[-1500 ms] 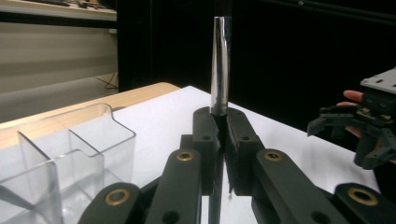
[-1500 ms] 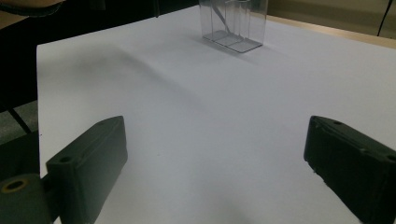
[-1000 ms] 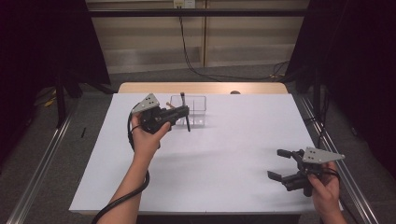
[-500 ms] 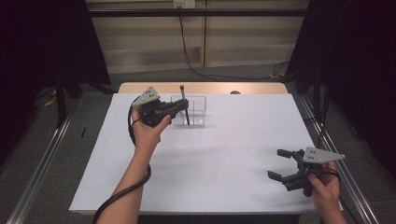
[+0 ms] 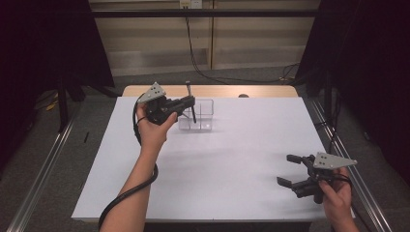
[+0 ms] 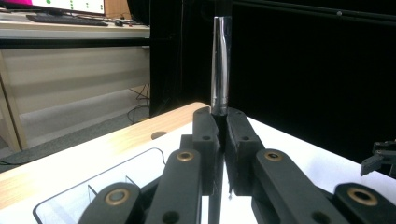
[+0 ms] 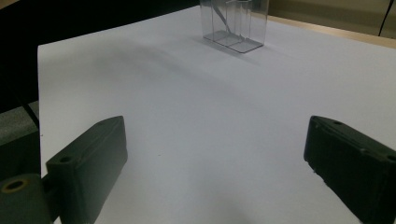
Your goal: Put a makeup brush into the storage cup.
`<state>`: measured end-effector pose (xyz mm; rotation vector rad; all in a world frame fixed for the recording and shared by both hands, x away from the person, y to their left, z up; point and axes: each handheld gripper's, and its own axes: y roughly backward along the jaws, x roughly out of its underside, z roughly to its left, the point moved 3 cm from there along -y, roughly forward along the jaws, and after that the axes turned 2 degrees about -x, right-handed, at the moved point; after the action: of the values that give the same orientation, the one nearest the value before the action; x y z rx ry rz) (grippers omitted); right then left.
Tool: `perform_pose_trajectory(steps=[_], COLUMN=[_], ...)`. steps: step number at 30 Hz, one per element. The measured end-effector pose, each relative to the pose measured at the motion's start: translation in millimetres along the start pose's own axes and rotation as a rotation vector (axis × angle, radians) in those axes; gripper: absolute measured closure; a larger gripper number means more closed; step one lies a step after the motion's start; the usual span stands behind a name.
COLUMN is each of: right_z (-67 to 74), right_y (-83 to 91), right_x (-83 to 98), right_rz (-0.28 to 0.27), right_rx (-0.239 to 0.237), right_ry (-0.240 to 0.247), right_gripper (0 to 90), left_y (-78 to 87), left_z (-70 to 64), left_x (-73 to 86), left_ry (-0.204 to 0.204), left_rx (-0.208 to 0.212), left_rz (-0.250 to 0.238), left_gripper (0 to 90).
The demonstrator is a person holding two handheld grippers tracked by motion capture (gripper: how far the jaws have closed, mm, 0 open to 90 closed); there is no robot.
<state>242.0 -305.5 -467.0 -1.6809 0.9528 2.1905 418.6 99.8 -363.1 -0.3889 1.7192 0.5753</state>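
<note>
My left gripper [image 5: 191, 102] is shut on a slim dark pen [image 5: 189, 92] and holds it nearly upright over a clear compartmented box [image 5: 202, 118] at the far middle of the table. In the left gripper view the pen [image 6: 219, 65] rises glossy from between the closed jaws of the gripper [image 6: 219, 128], with the box [image 6: 93, 198] below at the left. My right gripper [image 5: 285, 169] stands open near the front right edge, nothing between its jaws. In the right gripper view the gripper [image 7: 219, 144] faces the distant box [image 7: 233, 25] across bare white surface.
A white sheet covers the table [image 5: 241, 145], with a strip of bare wood [image 5: 261, 91] along the far edge. A black cable [image 5: 125, 193] trails from the left gripper along the forearm. Dark curtains hang on both sides, and metal rails run beside the table.
The left gripper with the pen has shifted slightly away from me, toward the clear box. The right gripper has stayed put.
</note>
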Motion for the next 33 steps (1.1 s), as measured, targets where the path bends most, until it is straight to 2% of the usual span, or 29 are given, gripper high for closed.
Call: perform_pose_trajectory(steps=[19,26,33], right_z=[-0.3,-0.4,-0.7], right_y=[0.8,0.9,0.6], right_x=[-0.2,-0.6,0.0], right_rz=[-0.005,-0.005,-0.005], right_rx=[0.000,0.000,0.000], right_ry=[0.000,0.000,-0.003], right_gripper=[5.9,5.9,5.9], left_y=[-6.4,-9.0,-11.6], left_z=[15.0,22.0,24.9], left_x=[-9.7,-10.5,-11.2], left_ry=[0.003,0.008,-0.006], left_rx=[-0.071,-0.097,-0.125], left_rz=[-0.007,0.002,0.017], left_gripper=[84.0,84.0,83.9])
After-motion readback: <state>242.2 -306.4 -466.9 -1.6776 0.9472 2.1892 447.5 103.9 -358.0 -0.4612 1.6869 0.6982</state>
